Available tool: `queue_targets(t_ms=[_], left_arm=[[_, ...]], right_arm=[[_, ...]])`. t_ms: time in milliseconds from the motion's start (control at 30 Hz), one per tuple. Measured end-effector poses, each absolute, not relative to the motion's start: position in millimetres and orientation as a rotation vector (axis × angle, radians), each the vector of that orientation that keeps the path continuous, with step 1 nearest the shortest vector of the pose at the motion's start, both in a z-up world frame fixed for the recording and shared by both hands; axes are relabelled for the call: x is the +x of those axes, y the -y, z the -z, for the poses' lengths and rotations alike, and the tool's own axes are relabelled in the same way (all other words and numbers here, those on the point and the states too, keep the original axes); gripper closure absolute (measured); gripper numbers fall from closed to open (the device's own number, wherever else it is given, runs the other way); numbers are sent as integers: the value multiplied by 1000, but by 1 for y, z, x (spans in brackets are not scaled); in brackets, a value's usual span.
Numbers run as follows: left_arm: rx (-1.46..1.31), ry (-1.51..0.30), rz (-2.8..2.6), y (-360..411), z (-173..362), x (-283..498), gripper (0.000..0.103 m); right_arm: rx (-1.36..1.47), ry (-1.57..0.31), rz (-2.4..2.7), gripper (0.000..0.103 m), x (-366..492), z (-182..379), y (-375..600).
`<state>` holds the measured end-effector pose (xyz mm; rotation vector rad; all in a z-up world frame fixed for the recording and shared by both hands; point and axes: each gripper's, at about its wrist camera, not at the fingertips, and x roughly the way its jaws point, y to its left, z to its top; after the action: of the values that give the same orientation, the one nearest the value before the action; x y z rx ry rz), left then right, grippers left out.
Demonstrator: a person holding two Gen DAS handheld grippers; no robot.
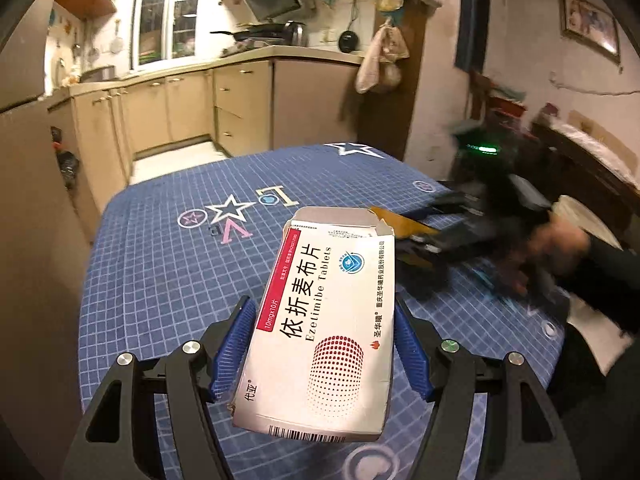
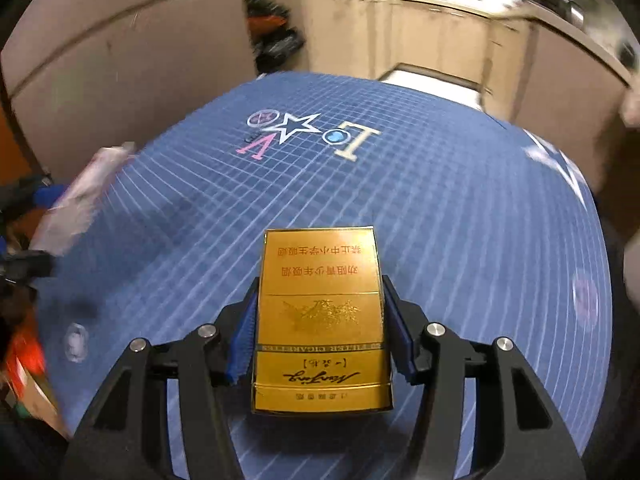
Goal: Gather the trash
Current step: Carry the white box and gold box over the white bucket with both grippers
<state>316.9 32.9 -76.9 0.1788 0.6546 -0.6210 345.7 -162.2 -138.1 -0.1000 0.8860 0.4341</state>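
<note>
Left tongs (image 1: 325, 344) clamp the white tablet box (image 1: 320, 320), tilted above the blue-checked worktop (image 1: 168, 280). Right tongs (image 1: 440, 236) blur past.

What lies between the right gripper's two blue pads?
In the right wrist view, a gold cigarette pack fills the gap of the right gripper, its sides against both pads, above the blue checked tablecloth.
</note>
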Motion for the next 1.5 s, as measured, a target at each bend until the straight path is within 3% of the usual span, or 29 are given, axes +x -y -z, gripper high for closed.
queue_targets(t_ms=[867,1500], left_arm=[[318,-471,561,186,37,218,35],[395,-429,1028,427,22,149,35]], right_arm=[[242,-624,-9,50,117,78,305],[288,-405,468,49,-28,36,482]])
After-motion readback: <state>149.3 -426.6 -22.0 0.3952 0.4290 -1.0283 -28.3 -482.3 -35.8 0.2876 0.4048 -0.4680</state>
